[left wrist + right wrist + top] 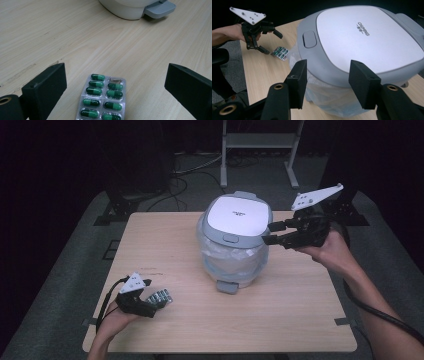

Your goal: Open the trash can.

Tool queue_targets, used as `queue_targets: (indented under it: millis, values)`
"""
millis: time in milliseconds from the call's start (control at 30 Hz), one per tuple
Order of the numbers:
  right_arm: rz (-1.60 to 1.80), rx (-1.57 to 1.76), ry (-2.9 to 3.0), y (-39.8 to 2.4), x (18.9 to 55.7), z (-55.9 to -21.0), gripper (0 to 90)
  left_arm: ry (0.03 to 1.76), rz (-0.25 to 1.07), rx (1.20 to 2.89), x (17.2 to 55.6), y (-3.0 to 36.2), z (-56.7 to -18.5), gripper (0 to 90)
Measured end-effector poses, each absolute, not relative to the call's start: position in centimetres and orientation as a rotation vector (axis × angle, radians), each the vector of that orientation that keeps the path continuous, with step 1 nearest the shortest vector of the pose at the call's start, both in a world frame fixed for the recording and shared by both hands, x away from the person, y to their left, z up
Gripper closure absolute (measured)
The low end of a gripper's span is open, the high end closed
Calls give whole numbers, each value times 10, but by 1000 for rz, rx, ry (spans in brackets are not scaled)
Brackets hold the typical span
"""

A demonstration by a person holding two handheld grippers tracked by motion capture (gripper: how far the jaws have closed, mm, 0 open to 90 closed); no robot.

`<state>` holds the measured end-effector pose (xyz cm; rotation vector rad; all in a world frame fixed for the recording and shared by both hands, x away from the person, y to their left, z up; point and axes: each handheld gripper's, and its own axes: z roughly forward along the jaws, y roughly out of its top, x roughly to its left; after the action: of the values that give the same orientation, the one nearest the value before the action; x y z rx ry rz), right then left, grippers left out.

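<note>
High view: pedal bin (235,240) stands mid-tabletop (300,320), grey-white lid (239,215) down, foot pedal (227,286) facing the person, clear liner bag (230,260) bunched around the rim under the lid. Contents not visible with the lid shut. Left hand-held gripper (155,306) sits low at the near-left corner, over a blister pack (161,296) lying flat on the tabletop. Right hand-held gripper (270,232) is raised at the bin's right side, tips just beside the lid edge; contact not clear from here. Left gripper view adds detail: the pack holds two columns of green capsules (93,90), one pocket (115,80) at the top right burst and empty; jaws wide apart either side of the pack, not touching it; pedal at the top edge. Right gripper view: jaws partly apart, nothing between them, lid just beyond, with a push tab (309,39) and brand print (363,28); liner bulges out below the lid.
</note>
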<state>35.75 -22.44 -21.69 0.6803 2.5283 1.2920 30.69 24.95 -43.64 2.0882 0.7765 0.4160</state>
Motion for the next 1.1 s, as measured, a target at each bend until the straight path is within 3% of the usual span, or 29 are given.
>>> queue_targets:
  millis: [567, 1100]
  values:
    - [1286, 611, 2562, -189, 372, -205, 625, 781, 413, 2093, 307, 251, -437, 30]
    - [1248, 559, 2606, -161, 382, -215, 755, 782, 414, 2099, 307, 253, -438, 30]
